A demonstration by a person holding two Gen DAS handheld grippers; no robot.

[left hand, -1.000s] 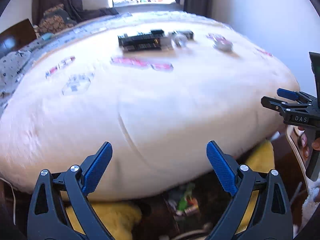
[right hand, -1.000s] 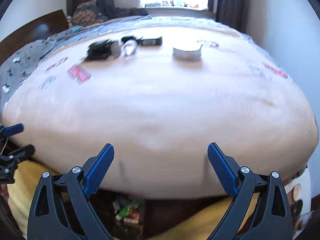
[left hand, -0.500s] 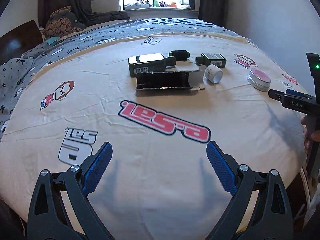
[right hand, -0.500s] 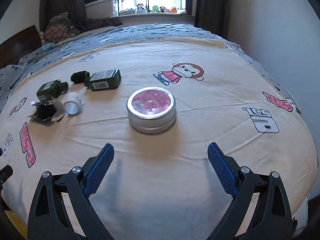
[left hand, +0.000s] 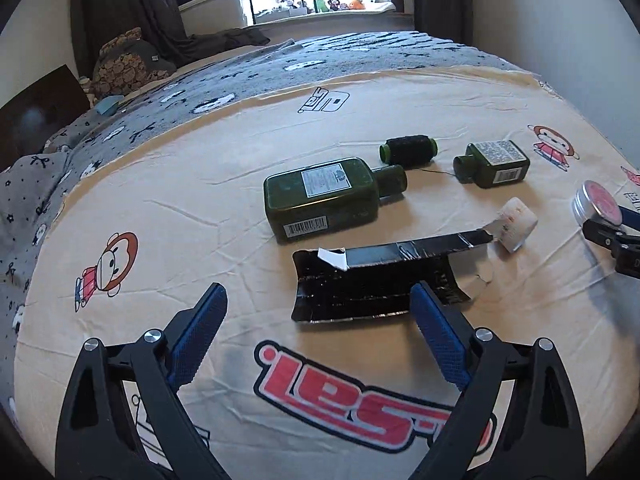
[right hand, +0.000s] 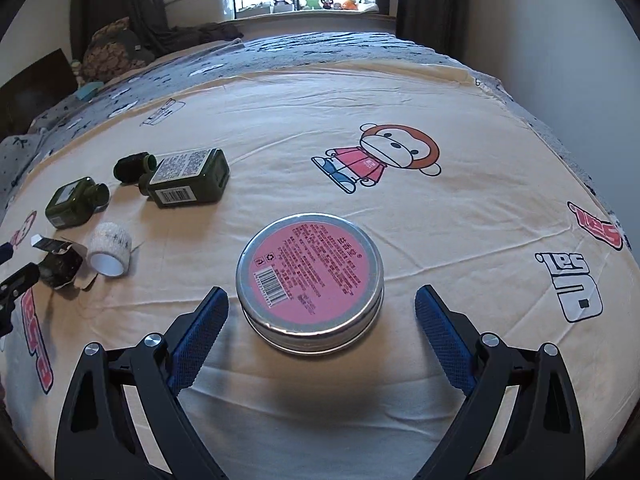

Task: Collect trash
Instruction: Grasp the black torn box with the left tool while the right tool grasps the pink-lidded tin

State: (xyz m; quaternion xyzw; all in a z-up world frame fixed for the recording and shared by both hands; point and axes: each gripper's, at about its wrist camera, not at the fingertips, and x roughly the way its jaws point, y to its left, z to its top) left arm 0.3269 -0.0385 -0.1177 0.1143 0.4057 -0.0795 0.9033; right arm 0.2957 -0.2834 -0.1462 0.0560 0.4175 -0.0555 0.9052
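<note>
Trash lies on a cream printed bedsheet point(left hand: 200, 216). A flattened black carton point(left hand: 376, 284) lies just ahead of my open, empty left gripper point(left hand: 320, 316), with its near edge by the right finger. Behind it lie a large green bottle point(left hand: 324, 200), a black thread spool point(left hand: 408, 150), a small green bottle point(left hand: 494, 162) and a white tape roll point(left hand: 514, 226). A round silver tin with a pink label point(right hand: 310, 280) sits just ahead of my open, empty right gripper point(right hand: 322, 316), centred between the fingers. The tin also shows at the right edge in the left wrist view point(left hand: 596, 204).
A grey patterned blanket point(left hand: 240, 80) covers the far half of the bed. A brown cushion point(left hand: 128, 64) and dark curtains are at the back left. A white wall point(right hand: 560, 40) runs along the right side. A window sill holds small toys point(right hand: 312, 2).
Both grippers have come up from below the bed's edge and forward over the sheet. The left now stands at the black carton, the right at the tin. Both stay open.
</note>
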